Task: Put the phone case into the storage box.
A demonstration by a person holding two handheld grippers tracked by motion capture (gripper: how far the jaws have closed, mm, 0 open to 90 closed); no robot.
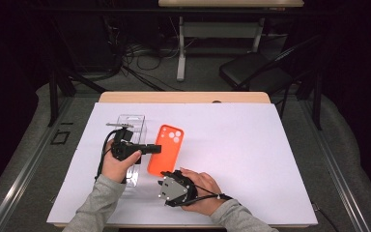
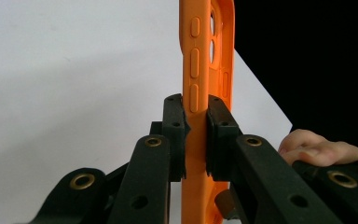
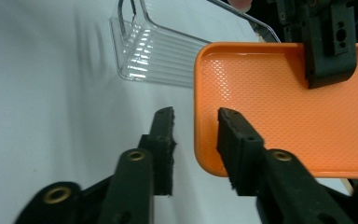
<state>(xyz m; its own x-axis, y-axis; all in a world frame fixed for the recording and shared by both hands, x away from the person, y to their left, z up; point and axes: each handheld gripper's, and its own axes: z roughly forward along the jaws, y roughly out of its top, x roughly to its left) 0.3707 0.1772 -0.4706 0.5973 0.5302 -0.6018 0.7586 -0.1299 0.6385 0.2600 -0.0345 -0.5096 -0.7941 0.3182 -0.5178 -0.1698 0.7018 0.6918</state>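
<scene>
An orange phone case [image 1: 166,147] is held above the white sheet, its camera cut-out at the far end. My left gripper [image 1: 157,149] reaches in from the left and is shut on the case's long side edge [image 2: 196,60], one pad on each face, just below the side buttons. My right gripper [image 1: 165,179] sits at the case's near end. In the right gripper view the jaws [image 3: 196,135] stand apart with the case's short edge [image 3: 270,116] between them, and neither pad presses on it. The left gripper's jaw [image 3: 328,51] clamps the case's rim at the top right of that view.
A clear plastic box [image 1: 131,140] lies on the sheet under my left hand, also seen as the clear box [image 3: 154,51] beyond the case. The white sheet [image 1: 246,159] covers the wooden table [image 1: 183,97]. A dark chair [image 1: 256,72] stands behind the table.
</scene>
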